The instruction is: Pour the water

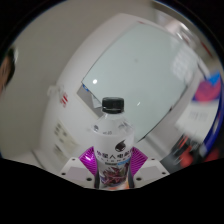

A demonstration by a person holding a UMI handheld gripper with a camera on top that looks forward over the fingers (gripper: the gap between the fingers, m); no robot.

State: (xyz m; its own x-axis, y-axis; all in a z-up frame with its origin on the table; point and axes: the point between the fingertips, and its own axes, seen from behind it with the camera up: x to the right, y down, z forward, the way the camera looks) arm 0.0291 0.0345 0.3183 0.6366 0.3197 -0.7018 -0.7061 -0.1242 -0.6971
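Note:
A clear plastic water bottle (111, 140) with a black cap (112, 103) and a white and purple label stands upright between my fingers. My gripper (111, 170) is shut on the bottle: both purple pads (91, 162) press against the label at its sides. The bottle is lifted above a white table (150, 70), which appears tilted behind it. No cup or other vessel for the water shows in this view.
A white round-cornered table top fills the space beyond the bottle. A blue and red object (207, 92) lies at the far right. A person's head (6, 68) shows at the far left. A small object (60, 95) sits near the table's left edge.

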